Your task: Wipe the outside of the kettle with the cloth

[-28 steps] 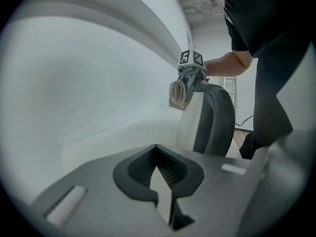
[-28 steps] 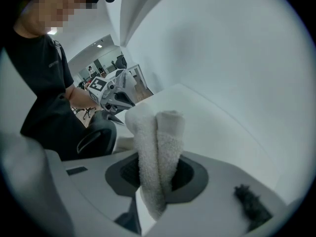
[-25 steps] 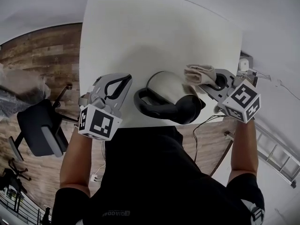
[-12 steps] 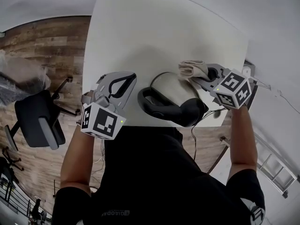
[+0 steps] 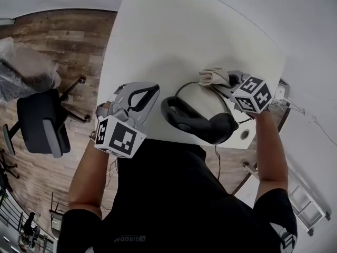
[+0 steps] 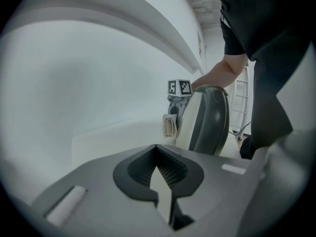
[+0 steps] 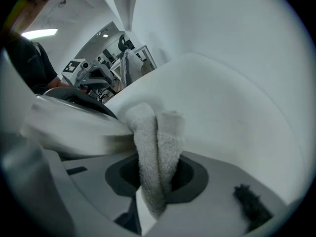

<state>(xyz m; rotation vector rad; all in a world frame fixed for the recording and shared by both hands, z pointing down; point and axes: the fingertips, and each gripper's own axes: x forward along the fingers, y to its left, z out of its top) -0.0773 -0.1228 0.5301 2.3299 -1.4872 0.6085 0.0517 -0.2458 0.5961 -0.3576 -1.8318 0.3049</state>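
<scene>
We seem to be in an office-like workroom: a wheeled desk chair (image 5: pixel 42 123), wood-plank floor (image 5: pixel 68 41), and a plain white surface (image 5: pixel 184 41).

Head view steep overhead; gripper views low, close, opposed, sharing kettle (image 5: pixel 202 101).

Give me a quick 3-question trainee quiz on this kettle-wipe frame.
1. True or false: the left gripper holds the kettle by its handle.
2. What grips the cloth? A) the left gripper B) the right gripper C) nothing, it lies loose on the table
3. Fill in: the kettle's black handle points ____ the person.

Key
1. False: its jaws are together on nothing, off to the kettle's side.
2. B
3. toward
</scene>
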